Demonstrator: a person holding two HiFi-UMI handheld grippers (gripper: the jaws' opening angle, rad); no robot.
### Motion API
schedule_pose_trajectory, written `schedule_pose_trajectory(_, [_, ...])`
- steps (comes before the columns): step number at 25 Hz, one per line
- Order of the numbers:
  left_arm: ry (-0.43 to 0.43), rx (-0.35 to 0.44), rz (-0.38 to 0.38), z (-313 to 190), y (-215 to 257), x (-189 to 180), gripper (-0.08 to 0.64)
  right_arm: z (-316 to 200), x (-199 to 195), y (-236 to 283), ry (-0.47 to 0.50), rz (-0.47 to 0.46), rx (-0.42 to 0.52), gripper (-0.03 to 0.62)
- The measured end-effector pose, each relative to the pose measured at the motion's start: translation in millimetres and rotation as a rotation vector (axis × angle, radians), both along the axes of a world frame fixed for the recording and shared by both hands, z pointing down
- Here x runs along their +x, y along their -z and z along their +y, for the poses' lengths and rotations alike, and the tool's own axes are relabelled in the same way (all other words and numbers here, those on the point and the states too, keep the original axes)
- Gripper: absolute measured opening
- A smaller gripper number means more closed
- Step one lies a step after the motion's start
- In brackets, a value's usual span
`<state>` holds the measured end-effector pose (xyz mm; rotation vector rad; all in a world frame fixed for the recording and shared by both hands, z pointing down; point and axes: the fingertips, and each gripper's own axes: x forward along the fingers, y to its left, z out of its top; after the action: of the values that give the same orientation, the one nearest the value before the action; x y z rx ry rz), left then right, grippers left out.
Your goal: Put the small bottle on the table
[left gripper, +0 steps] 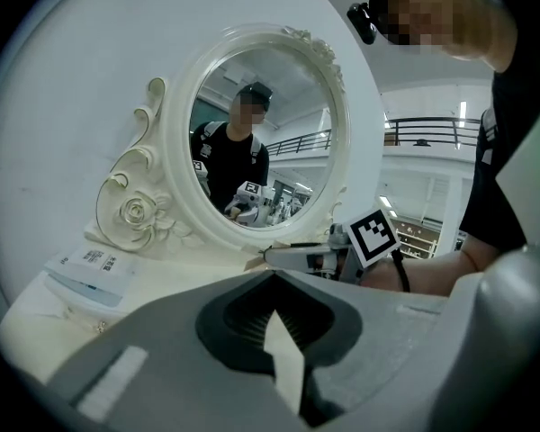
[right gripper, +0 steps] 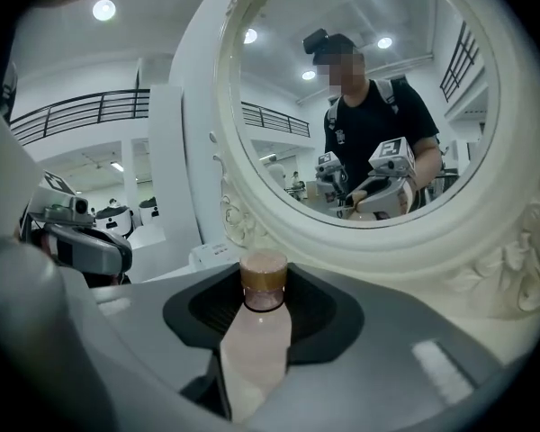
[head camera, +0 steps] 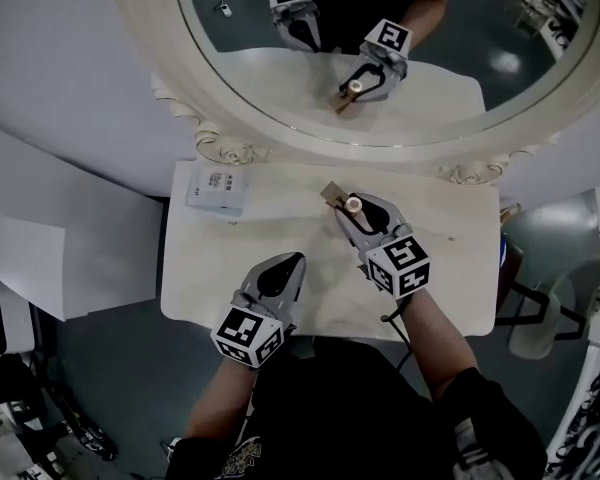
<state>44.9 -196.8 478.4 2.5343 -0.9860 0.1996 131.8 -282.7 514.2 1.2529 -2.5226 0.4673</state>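
- While the small bottle [head camera: 354, 205] is clamped in the right hand-held gripper [head camera: 348, 208], the step in hand appears to be lowering it onto the table [head camera: 280, 230], toward the middle of the back edge, just in front of the mirror [head camera: 280, 136].
- Done well, the move likely calls for bringing the bottle down on bare table, short of the mirror's carved frame. The jaws should be eased apart only once the bottle bears on the surface, so it neither drops nor rolls.
- The bottle lies along the jaws with its brown cap pointing toward the mirror. It may therefore need tipping if it is to stand rather than lie.
- The right hand-held gripper pinches the bottle's pale body between its pads. No view settles whether the bottle already touches the table.
- The left hand-held gripper [head camera: 292, 262] hovers over the table nearer the front edge, tips pressed together and holding nothing.
- A white box [head camera: 218, 190] lies near the back left corner, well apart from the bottle.
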Motion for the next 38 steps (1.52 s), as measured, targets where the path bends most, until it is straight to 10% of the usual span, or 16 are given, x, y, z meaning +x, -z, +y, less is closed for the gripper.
schedule_pose_trajectory(38, [0.064,-0.053,-0.016,-9,-11,-18,0.0,-41,-22,-15,0.04,0.027,0.066,0.176])
